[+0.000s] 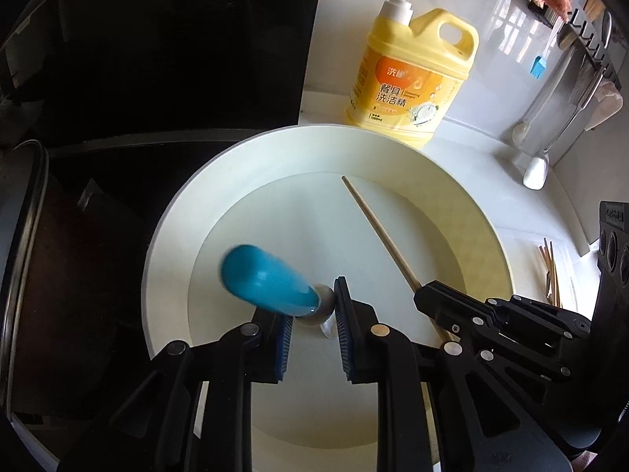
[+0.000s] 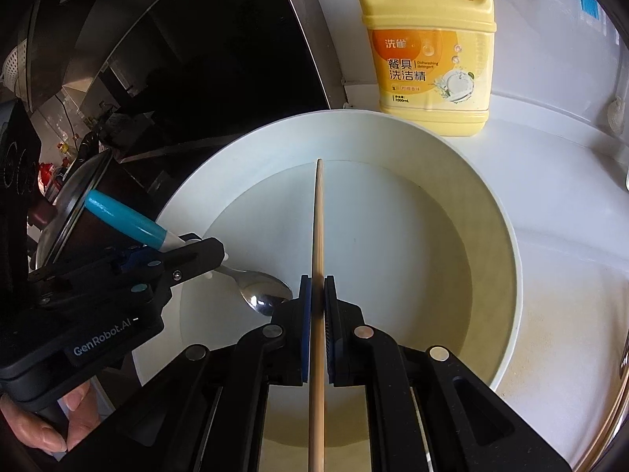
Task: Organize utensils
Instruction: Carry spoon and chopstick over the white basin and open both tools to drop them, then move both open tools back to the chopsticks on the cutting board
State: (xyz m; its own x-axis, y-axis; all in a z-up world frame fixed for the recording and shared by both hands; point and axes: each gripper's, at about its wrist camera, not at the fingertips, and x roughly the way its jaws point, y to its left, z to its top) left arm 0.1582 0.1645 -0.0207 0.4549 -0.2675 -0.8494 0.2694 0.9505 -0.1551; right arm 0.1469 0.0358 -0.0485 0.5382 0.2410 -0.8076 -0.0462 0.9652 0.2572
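Note:
A wide white basin [image 1: 165, 244] [image 2: 507, 236] lies below both grippers. My left gripper [image 1: 314, 310] [image 2: 196, 251] is shut on the neck of a spoon with a blue handle [image 1: 263, 279]. The handle sticks up to the left, and the steel bowl of the spoon [image 2: 263, 291] hangs over the basin floor. My right gripper [image 2: 317, 281] [image 1: 428, 295] is shut on a single wooden chopstick [image 2: 319, 216] [image 1: 377, 228], which points forward over the basin's middle. The two grippers hang side by side, close together and apart.
A yellow dish soap bottle [image 1: 409, 78] [image 2: 432, 59] stands behind the basin on the white counter. Several chopsticks [image 1: 550, 271] lie on the counter at the right. Utensils hang from a wall rack [image 1: 550, 118]. A dark pot with a lid [image 2: 74, 204] sits on the left. A hand [image 2: 47, 424] grips the left tool.

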